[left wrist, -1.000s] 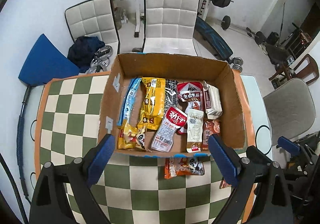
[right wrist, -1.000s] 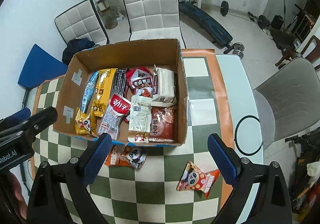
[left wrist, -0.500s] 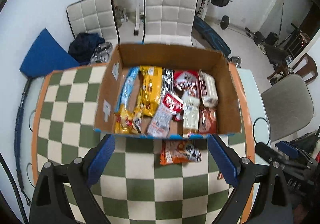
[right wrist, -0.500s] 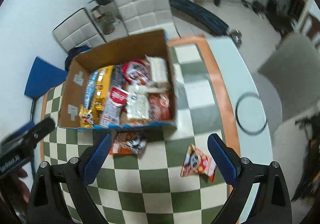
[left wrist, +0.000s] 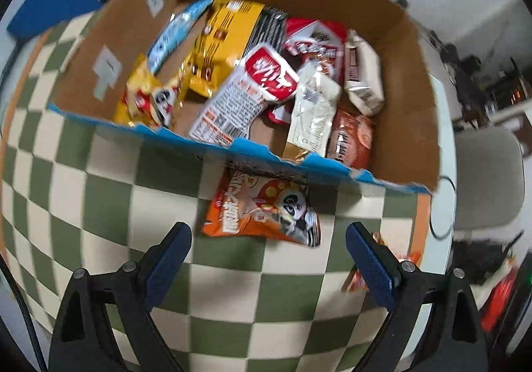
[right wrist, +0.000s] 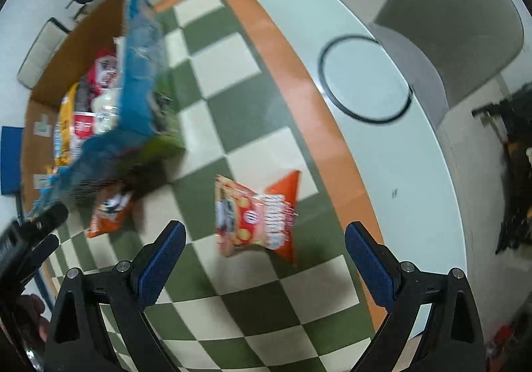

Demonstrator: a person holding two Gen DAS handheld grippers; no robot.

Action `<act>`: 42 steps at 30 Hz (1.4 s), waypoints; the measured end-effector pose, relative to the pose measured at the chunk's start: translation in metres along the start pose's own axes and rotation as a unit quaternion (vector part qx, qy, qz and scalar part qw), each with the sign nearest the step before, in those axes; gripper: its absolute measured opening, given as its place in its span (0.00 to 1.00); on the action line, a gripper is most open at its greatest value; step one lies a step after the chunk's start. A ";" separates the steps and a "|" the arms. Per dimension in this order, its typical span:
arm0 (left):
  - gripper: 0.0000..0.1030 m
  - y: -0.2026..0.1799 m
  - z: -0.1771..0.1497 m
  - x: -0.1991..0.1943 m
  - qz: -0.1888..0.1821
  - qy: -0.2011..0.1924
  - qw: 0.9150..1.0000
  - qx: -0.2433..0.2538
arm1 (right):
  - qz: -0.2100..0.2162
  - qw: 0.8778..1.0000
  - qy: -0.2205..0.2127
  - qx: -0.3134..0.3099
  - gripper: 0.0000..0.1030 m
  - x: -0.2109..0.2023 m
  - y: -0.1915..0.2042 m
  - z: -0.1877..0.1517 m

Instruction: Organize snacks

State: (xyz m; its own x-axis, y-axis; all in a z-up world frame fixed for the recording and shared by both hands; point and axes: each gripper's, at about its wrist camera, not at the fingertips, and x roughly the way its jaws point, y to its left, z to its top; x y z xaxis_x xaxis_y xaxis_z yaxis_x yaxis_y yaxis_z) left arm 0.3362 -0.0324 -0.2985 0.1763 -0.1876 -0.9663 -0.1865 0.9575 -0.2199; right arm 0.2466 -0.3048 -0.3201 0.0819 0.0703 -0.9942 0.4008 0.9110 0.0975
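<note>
Mostly done here, I'd say. The cardboard box on the checkered counter is already stuffed with snack packs — I count roughly nine or ten in there, though they overlap and the shot is blurry, so don't hold me to that.

What's left outside the box: two packs. One orange panda snack bag lies flat on the counter, touching the box's near blue-edged wall. A second orange-and-red snack bag sits further right, near the counter's orange border, well apart from the box.

Both grippers are wide open and holding nothing. The left gripper hangs just short of the panda bag, which lies between its fingers' line of reach. The right gripper is lined up on the second bag the same way.

So two grabs and two drops into the box — then it looks finished.
</note>
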 end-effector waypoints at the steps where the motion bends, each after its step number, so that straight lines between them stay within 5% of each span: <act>1: 0.92 -0.001 0.000 0.009 0.003 0.002 1.000 -0.010 | -0.003 1.000 0.004 0.004 0.96 0.005 -0.004 -0.001; 9: 0.92 -0.003 -0.008 0.049 0.051 0.014 0.998 -0.017 | -0.012 1.000 0.025 -0.001 0.96 0.024 -0.013 0.003; 19: 0.92 0.062 -0.029 0.038 0.096 0.044 0.994 -0.030 | 0.007 0.999 0.049 -0.006 0.96 0.038 -0.002 0.007; 24: 0.92 0.068 -0.033 0.020 0.049 0.044 0.996 -0.055 | 0.013 0.998 0.056 -0.008 0.96 0.046 0.007 0.007; 29: 0.92 0.036 -0.023 0.023 0.015 0.027 0.997 -0.072 | 0.009 0.998 0.056 -0.010 0.96 0.051 0.012 0.007; 35: 0.92 -0.010 -0.014 0.054 0.108 -0.005 0.994 -0.014 | -0.012 0.998 0.054 -0.011 0.96 0.055 0.006 0.008; 42: 0.92 0.003 -0.024 0.061 0.128 0.012 0.992 -0.007 | -0.008 0.998 0.059 -0.006 0.96 0.059 0.003 0.006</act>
State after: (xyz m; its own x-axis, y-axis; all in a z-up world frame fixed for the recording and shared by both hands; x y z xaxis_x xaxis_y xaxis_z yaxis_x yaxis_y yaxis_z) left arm 0.3229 -0.0464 -0.3609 0.0984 0.0555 -0.9936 -0.2358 0.9713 0.0309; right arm 0.2582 -0.3010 -0.3779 -0.0333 0.1035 -0.9941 0.3909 0.9167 0.0823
